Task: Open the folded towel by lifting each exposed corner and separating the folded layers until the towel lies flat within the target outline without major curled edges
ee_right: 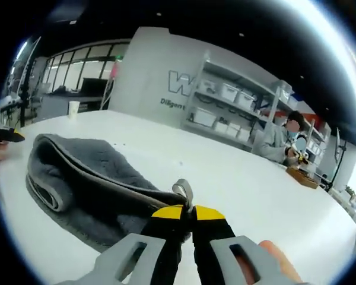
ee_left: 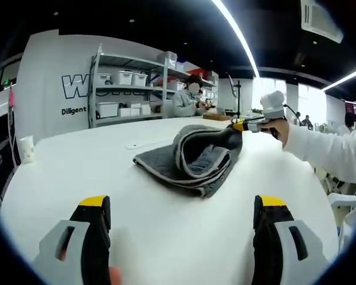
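Now the grey towel (ee_left: pixel 193 159) lies on the white table (ee_left: pixel 77 172), folded in several layers, and one corner of it is lifted off the surface so that the upper layer curls over the lower ones. At this corner the right gripper (ee_right: pixel 187 212) holds the cloth: its yellow-tipped jaws are pressed together on the towel's pale edge, which sticks up between them in the right gripper view. In the left gripper view the same gripper is seen at the far right side of the towel, with a hand (ee_left: pixel 277 127) and a white sleeve (ee_left: pixel 326 151) behind it.

The left gripper (ee_left: pixel 181 217) stays on the near side of the towel, apart from it, above the bare table; its two jaws stand wide apart and hold nothing.

Beyond the towel a paper cup (ee_left: pixel 26 148) stands near the table's edge. Farther behind are metal shelves (ee_left: pixel 127 89) with white boxes, and a seated person (ee_left: pixel 187 100) beside them.
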The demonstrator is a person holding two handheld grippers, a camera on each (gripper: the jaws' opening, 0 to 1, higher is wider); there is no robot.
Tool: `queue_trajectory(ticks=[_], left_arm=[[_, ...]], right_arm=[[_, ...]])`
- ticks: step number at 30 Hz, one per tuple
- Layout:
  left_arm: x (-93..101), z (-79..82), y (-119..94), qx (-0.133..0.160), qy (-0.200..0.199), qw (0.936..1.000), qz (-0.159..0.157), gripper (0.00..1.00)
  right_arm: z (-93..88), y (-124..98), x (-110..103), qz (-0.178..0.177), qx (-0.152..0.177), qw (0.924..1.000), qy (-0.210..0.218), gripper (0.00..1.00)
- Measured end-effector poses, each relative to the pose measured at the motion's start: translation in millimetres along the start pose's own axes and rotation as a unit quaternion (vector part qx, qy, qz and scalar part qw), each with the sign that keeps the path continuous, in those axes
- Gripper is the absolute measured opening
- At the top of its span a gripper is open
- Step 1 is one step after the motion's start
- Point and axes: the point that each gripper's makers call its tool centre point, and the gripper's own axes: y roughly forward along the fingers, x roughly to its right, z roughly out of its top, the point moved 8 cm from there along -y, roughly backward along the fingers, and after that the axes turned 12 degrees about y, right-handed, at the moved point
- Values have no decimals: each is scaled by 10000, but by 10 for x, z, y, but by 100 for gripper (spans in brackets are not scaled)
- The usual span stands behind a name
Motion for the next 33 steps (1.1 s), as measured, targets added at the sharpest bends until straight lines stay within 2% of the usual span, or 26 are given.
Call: queue_trajectory(ticks=[7,14,21,27,31,33], left_arm=[[32,-15,28,-96,90,9999,-33,100],[42,-38,41,-167,132,9998,-31,100],[38,-15,47,-9,78,10000,-25,100],[59,-5,58,86,104,9999,-16,100],[125,3,91,72,344,9994,-19,100],[147,3,100,68,367,9993,-19,100]], right_arm=[[-245,25,94,-137,-128,9995,241,0],[-402,58,154,-210,-147,9988,428,0],[-578,99,224,-258,-167,9976,620,0],[-602,95,219,-246,-22,9981,561,0],[-601,118,228,-244,-8,9985,495,0],[-600,132,258,-204,-8,9978,623,0]])
